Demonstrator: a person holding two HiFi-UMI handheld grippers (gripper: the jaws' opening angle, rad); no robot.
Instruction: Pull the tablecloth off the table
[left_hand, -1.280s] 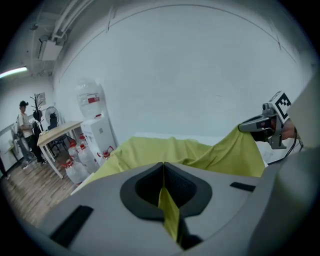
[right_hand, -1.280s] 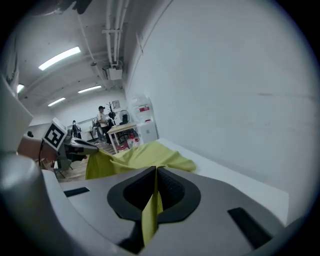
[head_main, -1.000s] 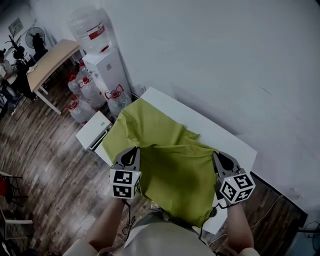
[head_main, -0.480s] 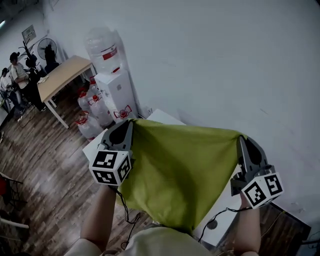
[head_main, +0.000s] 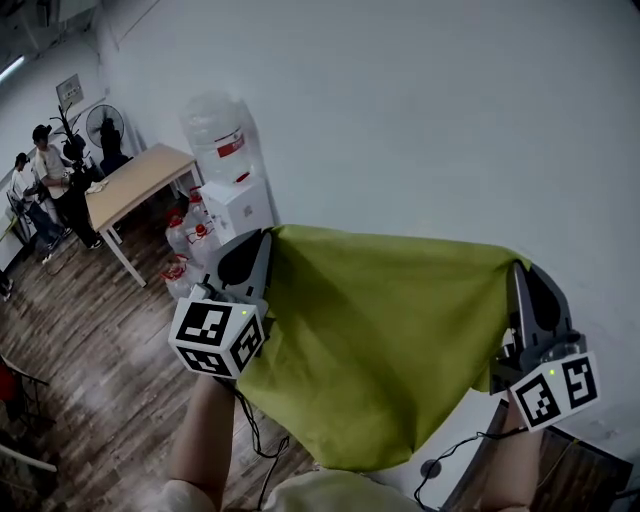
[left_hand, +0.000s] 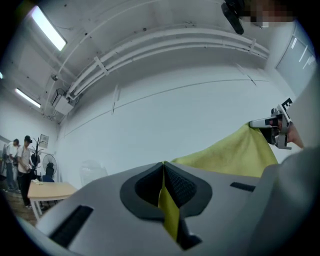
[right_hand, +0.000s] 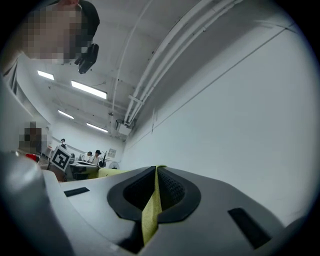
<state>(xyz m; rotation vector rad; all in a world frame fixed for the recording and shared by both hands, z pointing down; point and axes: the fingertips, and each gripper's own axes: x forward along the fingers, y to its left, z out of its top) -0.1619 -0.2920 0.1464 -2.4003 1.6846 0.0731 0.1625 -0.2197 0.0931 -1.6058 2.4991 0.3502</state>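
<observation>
The yellow-green tablecloth (head_main: 385, 340) hangs in the air, stretched between both grippers and drooping towards the person. My left gripper (head_main: 270, 236) is shut on its left top corner, and the cloth edge (left_hand: 167, 207) shows pinched between the jaws. My right gripper (head_main: 520, 268) is shut on the right top corner, where a strip of cloth (right_hand: 151, 210) is clamped. The white table (head_main: 465, 435) shows only as a small patch below the cloth at the lower right; the rest is hidden behind the cloth.
A water dispenser (head_main: 232, 190) with a bottle on top stands against the white wall, spare bottles (head_main: 185, 245) beside it. A wooden table (head_main: 135, 185) and people (head_main: 45, 185) are at the far left. A cable (head_main: 450, 455) hangs by the white table.
Both grippers have risen from table height to well above it, lifting the cloth off the table. The cloth now hangs spread between them and hides most of the table.
</observation>
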